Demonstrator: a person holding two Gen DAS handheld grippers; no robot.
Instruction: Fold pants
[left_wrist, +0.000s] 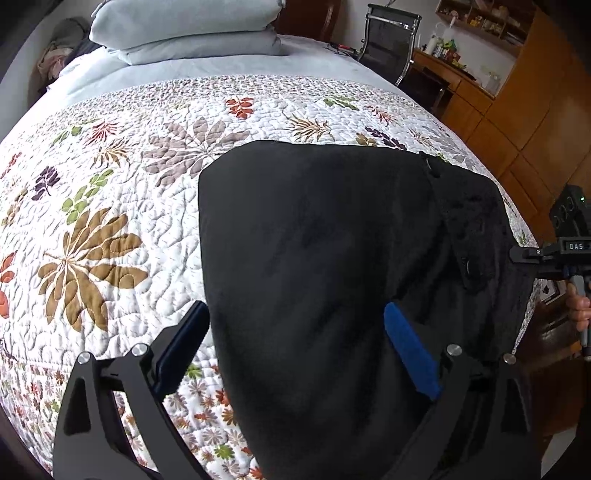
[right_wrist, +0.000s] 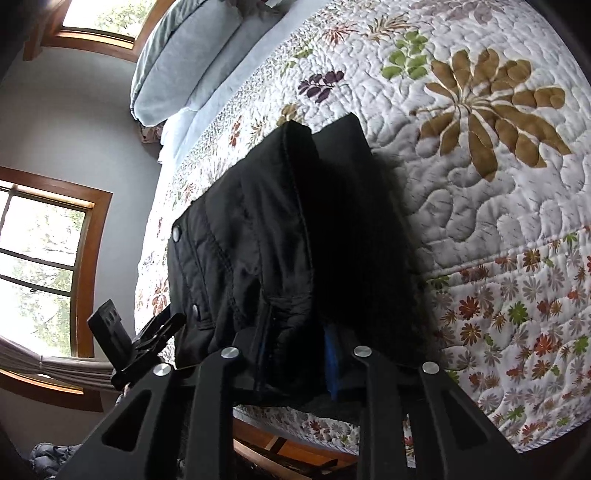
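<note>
Left gripper (left_wrist: 295, 350) angles down over the pants (left_wrist: 332, 258), jaws wide apart. Right gripper (right_wrist: 295, 354) clamps the waistband edge; only its view shows windows (right_wrist: 40, 273).

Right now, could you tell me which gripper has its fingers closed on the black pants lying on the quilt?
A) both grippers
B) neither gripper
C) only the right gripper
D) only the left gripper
C: the right gripper has its blue-padded fingers pinched on the edge of the black pants, while the left gripper hangs wide open over the pants on the quilt.
</note>
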